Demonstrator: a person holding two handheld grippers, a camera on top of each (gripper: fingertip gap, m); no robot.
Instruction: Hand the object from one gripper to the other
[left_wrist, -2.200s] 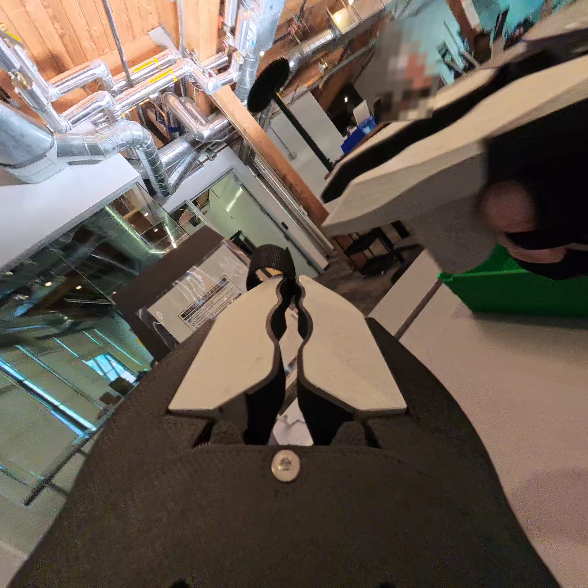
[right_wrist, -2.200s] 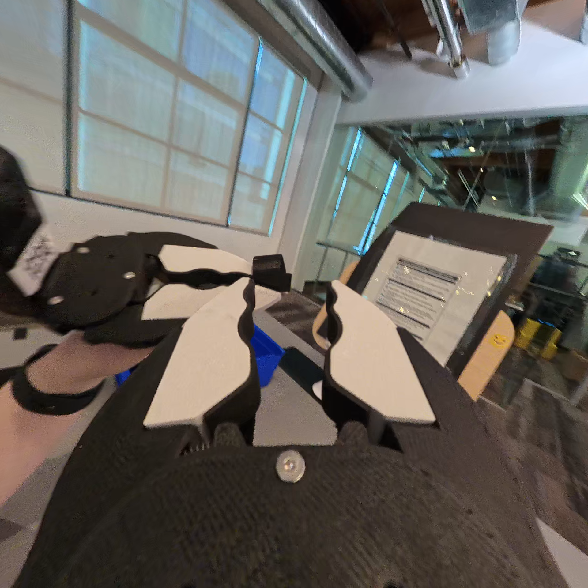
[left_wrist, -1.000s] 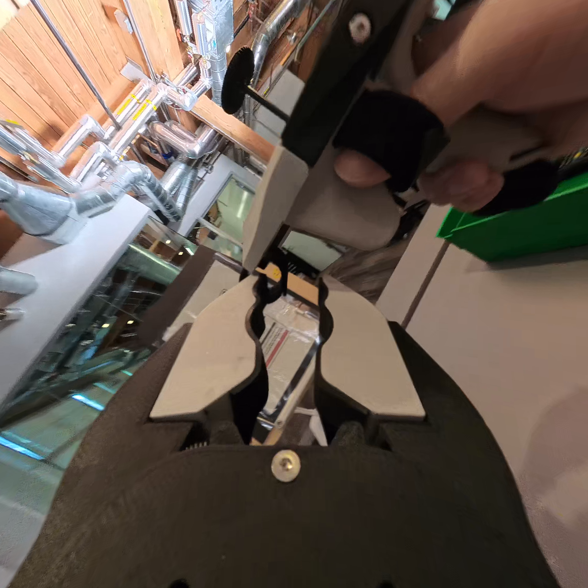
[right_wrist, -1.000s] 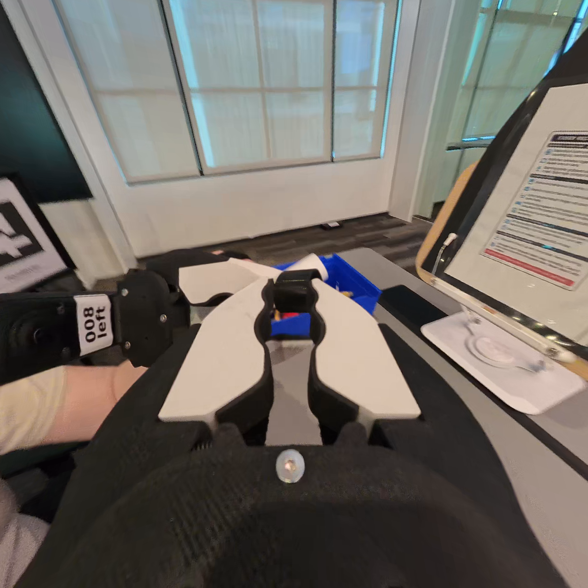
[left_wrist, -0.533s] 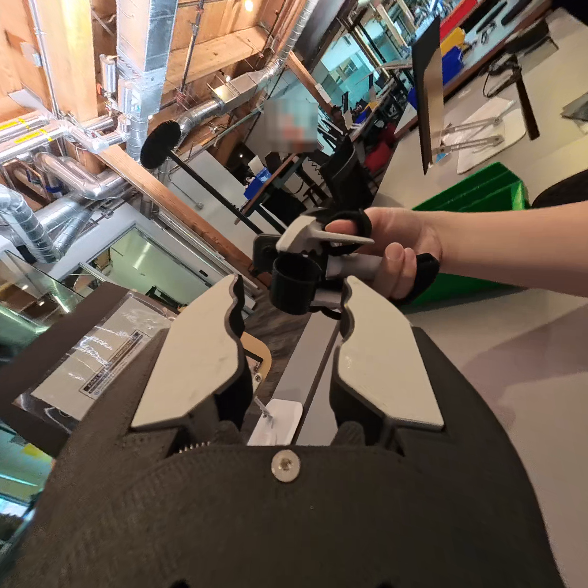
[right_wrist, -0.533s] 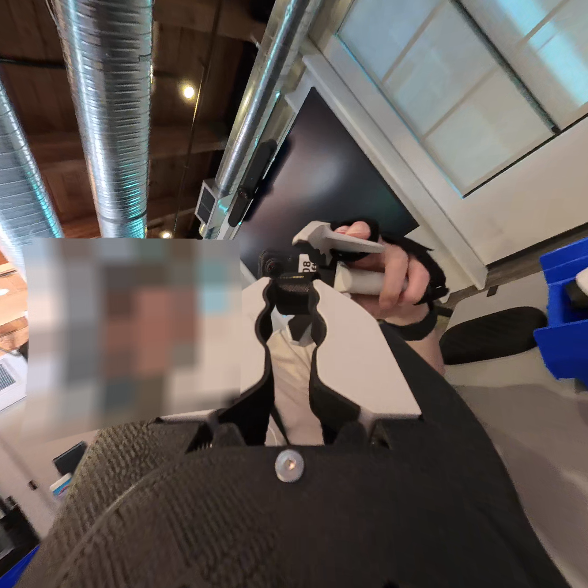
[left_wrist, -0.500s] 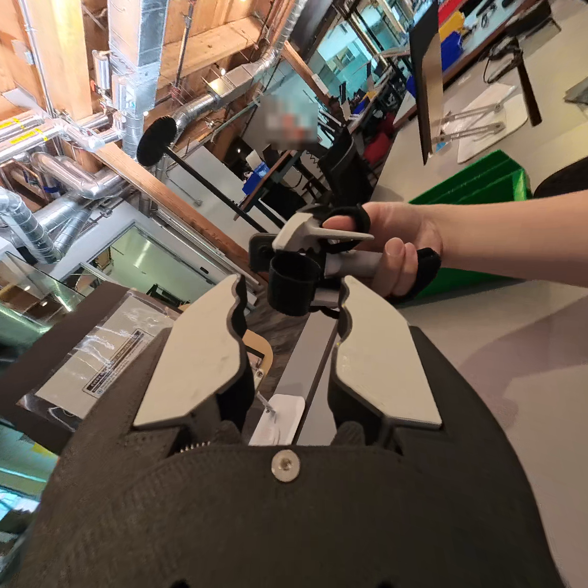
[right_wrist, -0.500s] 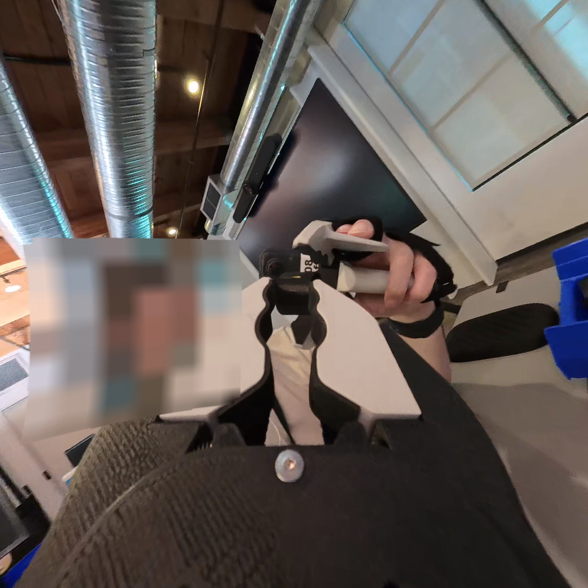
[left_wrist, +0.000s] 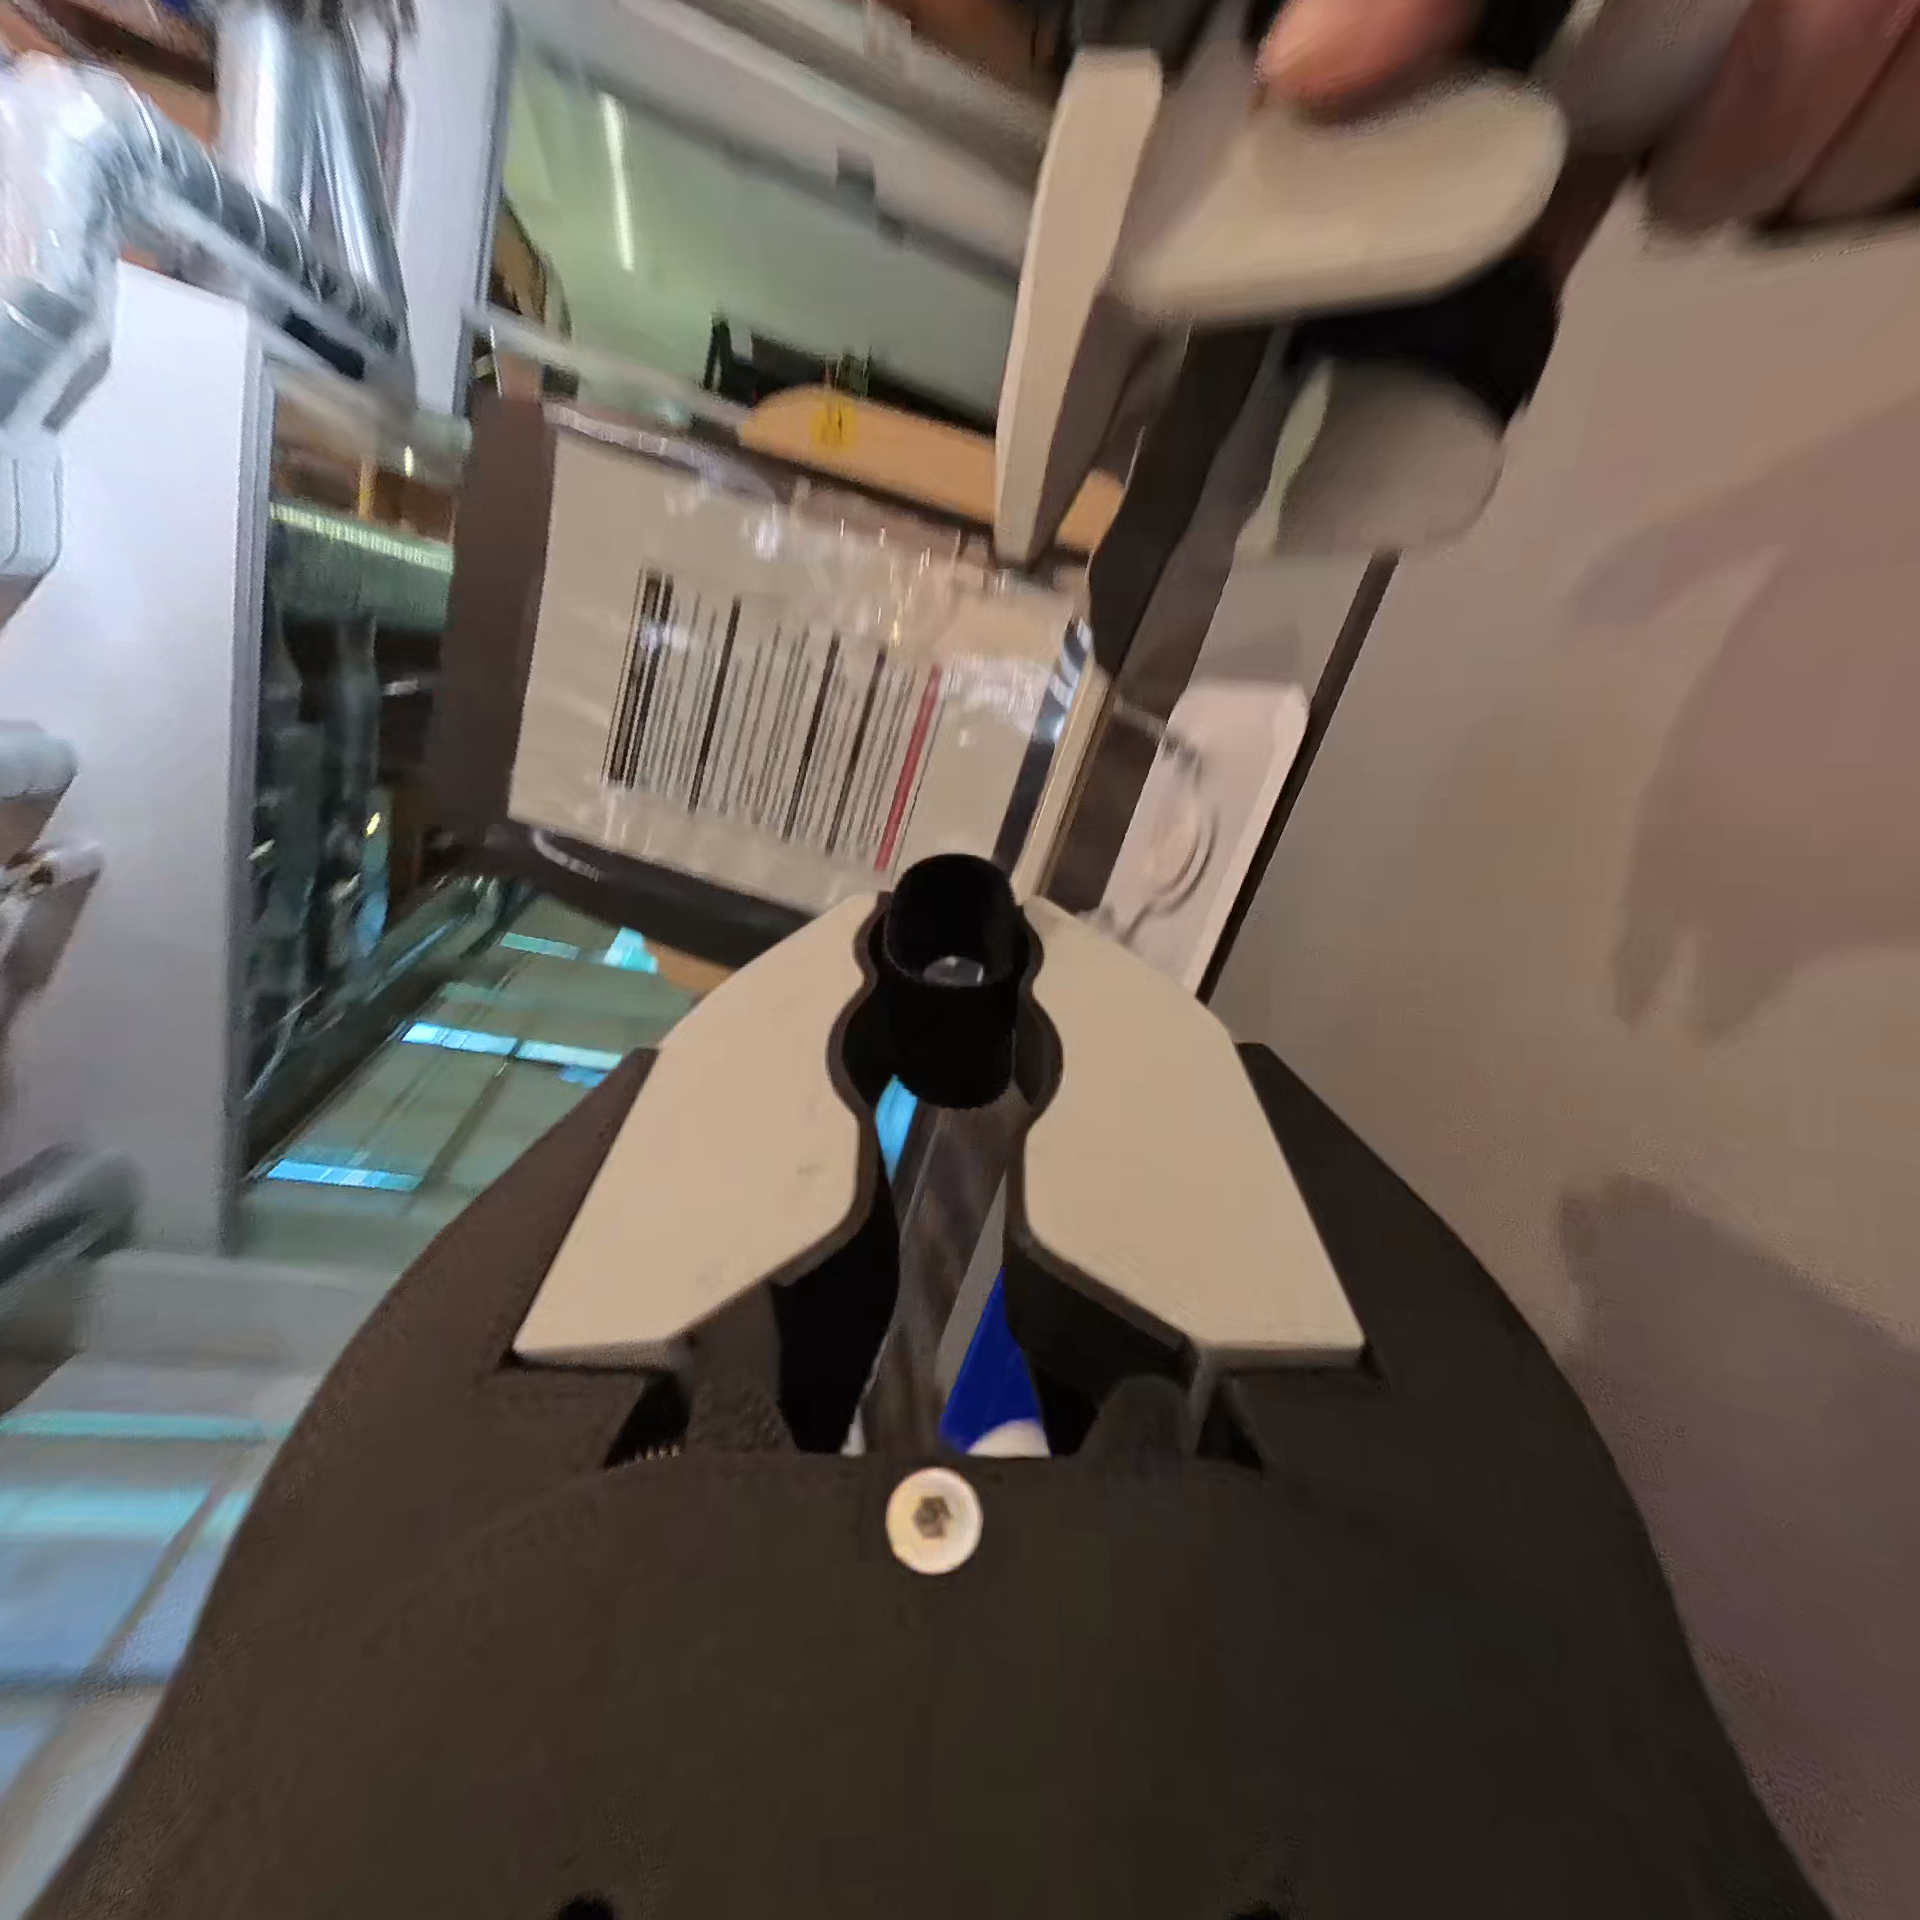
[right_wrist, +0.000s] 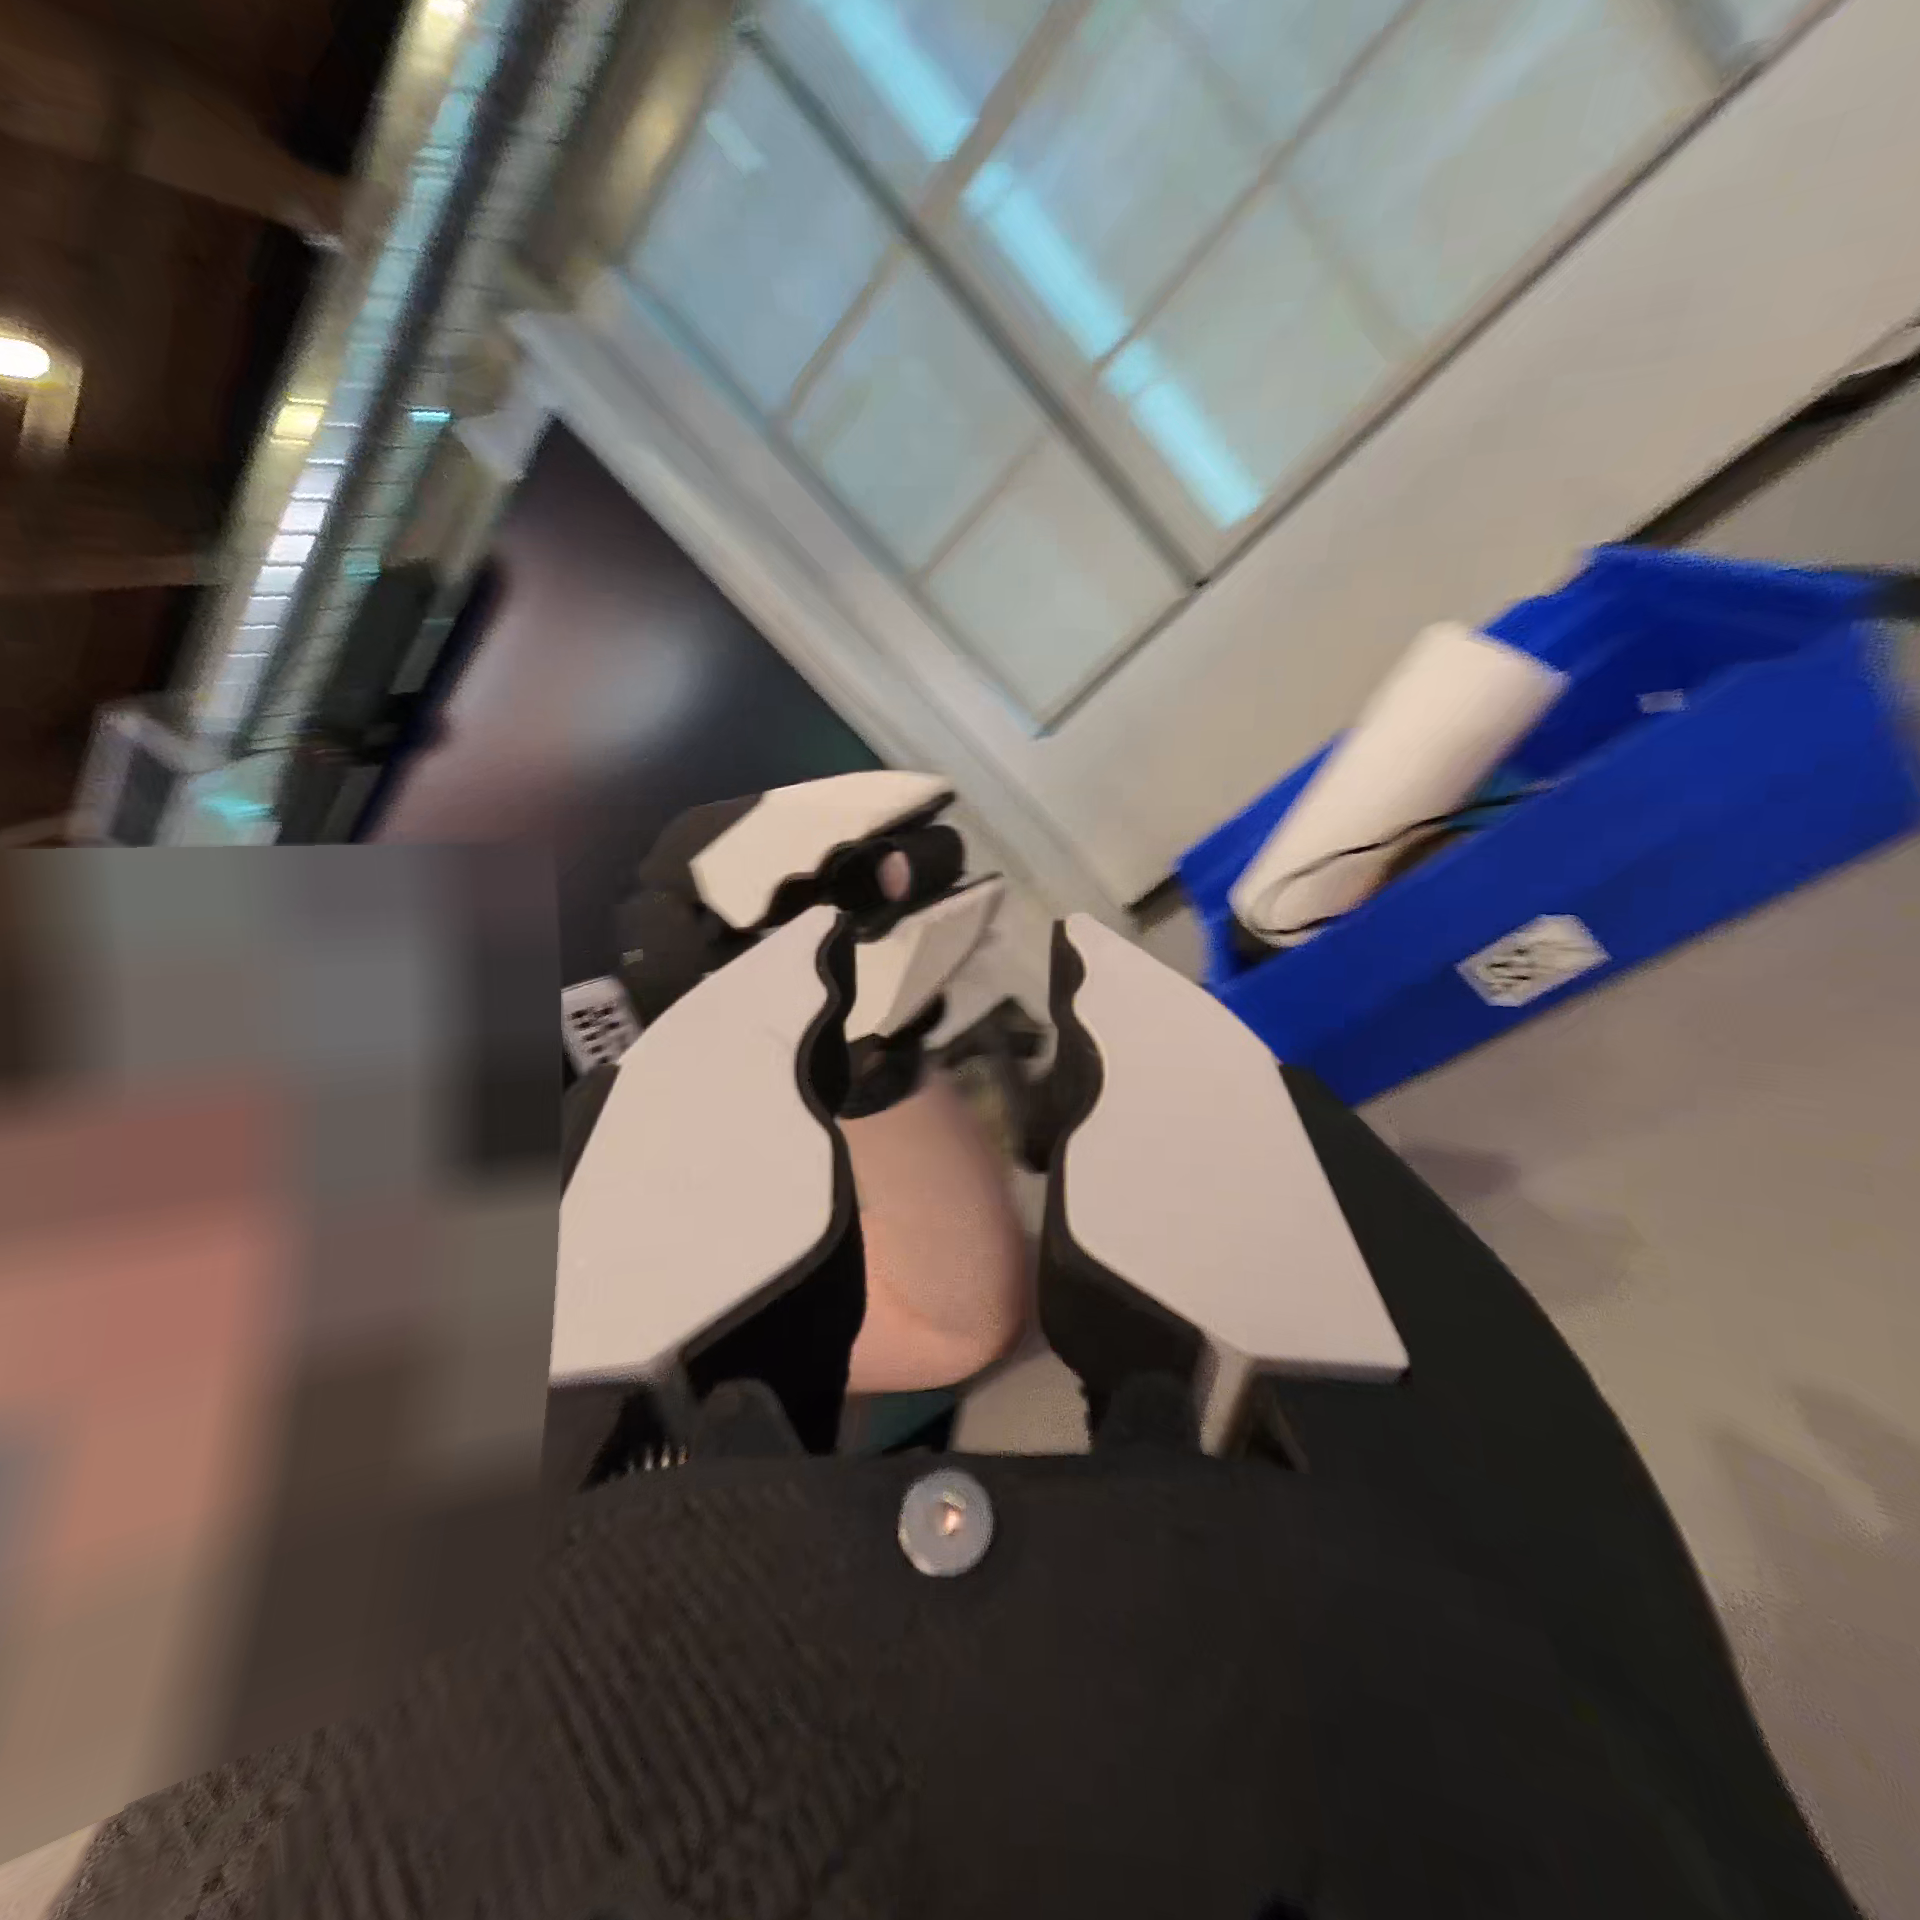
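Grey tabletop (right_wrist: 1662, 1299) lies beneath; left gripper (left_wrist: 948, 951) pinches the black cylinder (left_wrist: 951, 997) (hollow, short) at its tips, twelve o'clock; right gripper (right_wrist: 951, 951) gapes empty.

The small tube (left_wrist: 948, 992) at mid-frame is matte black, pinched between pale grey fingers (left_wrist: 727, 1143) edged in black. At right in the right wrist view, a bright blue bin (right_wrist: 1662, 862) holds a white roll (right_wrist: 1392, 769). The tabletop (right_wrist: 1662, 1247) is plain grey.
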